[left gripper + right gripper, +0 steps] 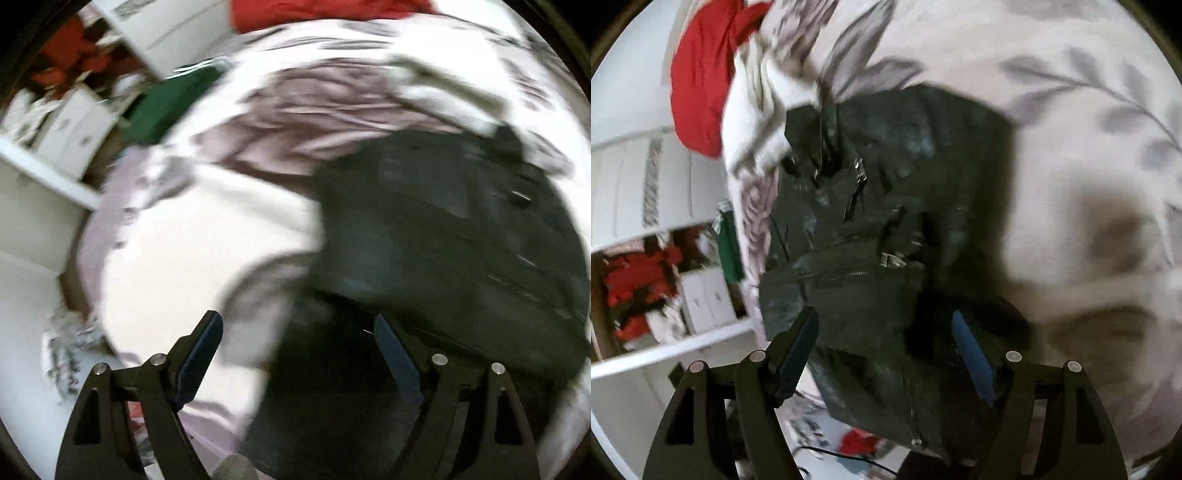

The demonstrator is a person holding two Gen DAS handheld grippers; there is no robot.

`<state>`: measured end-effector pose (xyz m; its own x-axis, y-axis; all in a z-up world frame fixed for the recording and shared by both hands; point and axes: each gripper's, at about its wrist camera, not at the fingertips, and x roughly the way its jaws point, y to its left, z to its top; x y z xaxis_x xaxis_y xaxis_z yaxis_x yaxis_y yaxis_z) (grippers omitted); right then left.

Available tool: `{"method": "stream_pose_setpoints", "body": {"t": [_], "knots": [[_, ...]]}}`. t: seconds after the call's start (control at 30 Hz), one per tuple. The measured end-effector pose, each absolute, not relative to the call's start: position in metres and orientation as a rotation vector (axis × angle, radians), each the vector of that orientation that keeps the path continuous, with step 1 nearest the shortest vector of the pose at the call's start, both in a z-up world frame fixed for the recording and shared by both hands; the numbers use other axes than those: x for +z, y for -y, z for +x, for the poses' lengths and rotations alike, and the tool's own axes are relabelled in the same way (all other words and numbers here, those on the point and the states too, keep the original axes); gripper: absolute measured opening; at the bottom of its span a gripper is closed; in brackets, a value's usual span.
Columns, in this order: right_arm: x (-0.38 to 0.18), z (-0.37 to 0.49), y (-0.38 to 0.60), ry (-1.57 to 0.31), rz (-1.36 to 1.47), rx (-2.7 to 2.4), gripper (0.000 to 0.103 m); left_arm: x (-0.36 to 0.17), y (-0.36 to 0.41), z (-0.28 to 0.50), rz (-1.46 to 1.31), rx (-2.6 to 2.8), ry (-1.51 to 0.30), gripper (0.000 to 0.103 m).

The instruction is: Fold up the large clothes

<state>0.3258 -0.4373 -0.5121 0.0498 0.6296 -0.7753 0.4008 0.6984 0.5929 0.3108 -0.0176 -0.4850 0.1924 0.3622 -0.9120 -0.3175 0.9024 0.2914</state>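
We saw both sets of jaws standing apart with nothing clamped: the left gripper hung over the near edge of the dark jacket, cloth below the gap but no pad pressing on it, and the right gripper likewise stood spread above the same dark jacket, which lay crumpled ahead of and under its jaws on the leaf-print bed cover. Both views were smeared, so we could not tell which part of the jacket lay under either gap. Risks as we judged them: a blind pinch could catch the bed cover along with the jacket, or take several layers and spoil the fold; the zipper pulls ahead of the right jaws could snag or give a slippery hold; the heavy cloth might slump if lifted from one side only. The white garment and red cloth, beyond and left of the right jaws, touched the jacket's far end and could get dragged. Containers: white drawer units far left of the left jaws looked closed, contents unseen; a green item lay near them.
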Motion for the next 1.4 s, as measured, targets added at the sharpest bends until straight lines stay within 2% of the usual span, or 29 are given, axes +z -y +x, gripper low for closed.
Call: {"method": "stream_pose_setpoints", "body": {"t": [0.03,0.07,0.1,0.3,0.4,0.47,0.57,0.63,0.77,0.87,0.93,1.03,1.13,1.4], "knots": [[-0.522,0.334,0.423,-1.629,0.827,0.191,0.071,-0.487,0.001,0.315,0.035,0.519,-1.288,0.083],[-0.526,0.338,0.413,-1.659,0.778,0.156,0.055,-0.489,-0.008,0.321,0.023,0.535,-1.287,0.083],[-0.522,0.341,0.403,-1.673,0.698,0.137,0.011,-0.49,-0.014,0.324,0.012,0.541,-1.284,0.084],[-0.445,0.35,0.395,-1.47,0.528,0.108,0.008,-0.51,-0.019,0.353,-0.058,0.506,-1.279,0.084],[-0.429,0.361,0.403,-1.425,0.453,0.071,0.008,-0.533,-0.019,0.373,-0.058,0.47,-1.315,0.084],[-0.441,0.367,0.405,-1.447,0.434,0.043,0.008,-0.556,-0.018,0.386,-0.001,0.479,-1.341,0.084],[-0.476,0.369,0.406,-1.522,0.365,0.01,0.008,-0.579,-0.024,0.392,-0.007,0.451,-1.364,0.09],[-0.503,0.367,0.401,-1.56,0.307,-0.019,0.008,-0.583,-0.031,0.391,-0.008,0.438,-1.369,0.103],[-0.525,0.368,0.401,-1.624,0.325,-0.027,0.01,-0.572,-0.045,0.388,-0.037,0.417,-1.405,0.103],[-0.507,0.374,0.412,-1.666,0.439,-0.026,0.026,-0.545,-0.054,0.376,-0.023,0.45,-1.371,0.103],[-0.484,0.374,0.417,-1.649,0.479,-0.036,0.043,-0.53,-0.06,0.366,-0.02,0.48,-1.341,0.103],[-0.441,0.372,0.399,-1.589,0.455,0.026,0.043,-0.512,-0.067,0.347,0.005,0.552,-1.3,0.103],[-0.421,0.371,0.36,-1.576,0.449,0.135,0.043,-0.514,-0.071,0.332,-0.004,0.591,-1.305,0.103],[-0.452,0.408,0.193,-1.624,0.454,0.421,0.043,-0.54,-0.092,0.324,-0.063,0.623,-1.361,0.103]]}}
